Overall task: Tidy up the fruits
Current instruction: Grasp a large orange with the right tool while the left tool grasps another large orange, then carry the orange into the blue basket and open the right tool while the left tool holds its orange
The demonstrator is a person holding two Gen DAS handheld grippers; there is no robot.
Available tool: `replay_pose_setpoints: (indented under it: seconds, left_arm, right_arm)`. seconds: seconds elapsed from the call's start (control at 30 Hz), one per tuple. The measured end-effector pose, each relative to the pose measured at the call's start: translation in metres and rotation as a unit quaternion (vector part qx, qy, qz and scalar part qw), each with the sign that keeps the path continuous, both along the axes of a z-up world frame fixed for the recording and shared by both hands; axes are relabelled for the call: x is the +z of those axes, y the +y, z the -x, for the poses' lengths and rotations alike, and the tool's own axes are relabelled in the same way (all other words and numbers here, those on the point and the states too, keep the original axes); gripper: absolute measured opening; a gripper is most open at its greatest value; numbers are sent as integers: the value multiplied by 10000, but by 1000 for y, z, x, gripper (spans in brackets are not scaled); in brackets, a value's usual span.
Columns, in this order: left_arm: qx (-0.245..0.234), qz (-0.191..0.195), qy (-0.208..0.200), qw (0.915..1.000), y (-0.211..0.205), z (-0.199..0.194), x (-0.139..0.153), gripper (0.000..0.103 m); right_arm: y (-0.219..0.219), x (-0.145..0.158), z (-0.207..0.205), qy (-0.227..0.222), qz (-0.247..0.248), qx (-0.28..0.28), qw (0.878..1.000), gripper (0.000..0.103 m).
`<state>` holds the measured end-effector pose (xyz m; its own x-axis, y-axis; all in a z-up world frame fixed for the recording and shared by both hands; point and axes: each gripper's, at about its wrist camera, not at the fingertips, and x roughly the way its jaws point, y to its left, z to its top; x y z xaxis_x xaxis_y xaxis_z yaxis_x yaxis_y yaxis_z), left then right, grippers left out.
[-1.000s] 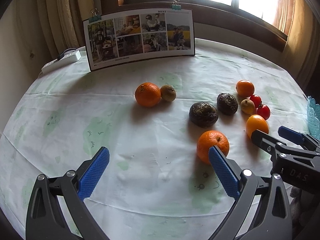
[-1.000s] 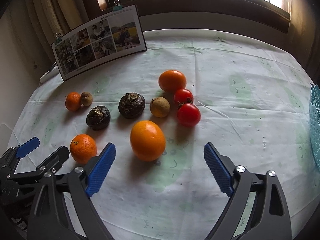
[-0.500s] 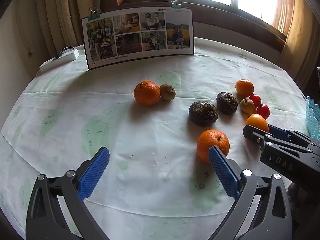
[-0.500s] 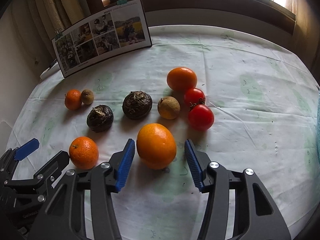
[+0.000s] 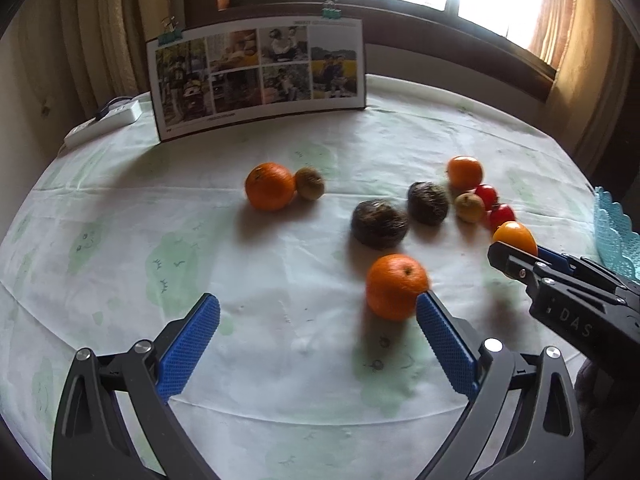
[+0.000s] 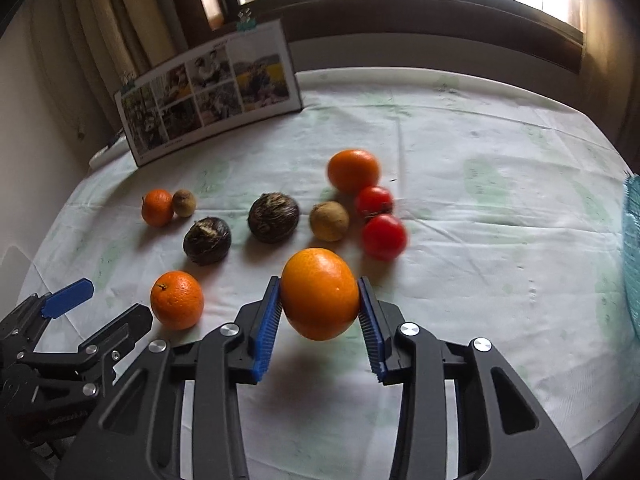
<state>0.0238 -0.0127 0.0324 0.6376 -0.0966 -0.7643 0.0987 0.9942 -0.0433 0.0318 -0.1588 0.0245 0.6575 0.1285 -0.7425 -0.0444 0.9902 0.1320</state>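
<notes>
Jaws of the right gripper [image 6: 320, 300] are closing, blue pads pressing both sides of the large orange [image 6: 320, 294] above the tablecloth [image 6: 480, 280]. Left gripper [image 5: 318, 312] is hanging spread, a mandarin [image 5: 396, 286] touching its right pad. Two tomatoes [image 6: 383, 237] and a brown fruit [image 6: 329, 221] are crowding just beyond.

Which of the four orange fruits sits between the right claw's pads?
The biggest orange, nearest the camera: the closing right claw presses both its sides. The other three oranges lie untouched on the tablecloth.

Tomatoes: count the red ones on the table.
2. One tomato lies just in front of the far orange; the other tomato lies right in front of it, beside the brown fruit.
</notes>
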Motion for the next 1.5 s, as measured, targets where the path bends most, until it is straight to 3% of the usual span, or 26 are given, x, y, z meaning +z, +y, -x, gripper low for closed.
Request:
replay_pose_setpoints:
  seconds: [0.23, 0.4, 0.47, 0.83, 1.13, 1.33, 1.5]
  left_arm:
    - [-442, 223, 189, 9986, -20, -5, -3, 76]
    - [-582, 389, 483, 9964, -30, -16, -15, 45]
    - [-563, 452, 504, 9961, -30, -18, -18, 40]
    - [-594, 433, 260, 9970, -41, -5, -1, 40]
    - [-933, 333, -18, 9951, -81, 4, 27, 40]
    - [-1246, 279, -70, 9918, -119, 8, 34, 40]
    - [-1525, 149, -118, 9881, -153, 13, 36, 40]
  right_arm:
    - [-23, 6, 9, -71, -133, -258, 9996, 39]
    - [-30, 9, 18, -129, -112, -295, 9994, 39]
    - [-32, 10, 21, -163, -102, -306, 9993, 39]
    - [-59, 33, 45, -568, -129, -591, 9965, 39]
    - [-141, 74, 84, -1178, -63, -1490, 9818, 39]
    - [-205, 70, 100, -1103, 78, -2198, 9693, 39]
    - [-242, 55, 107, -880, 37, -2479, 9648, 39]
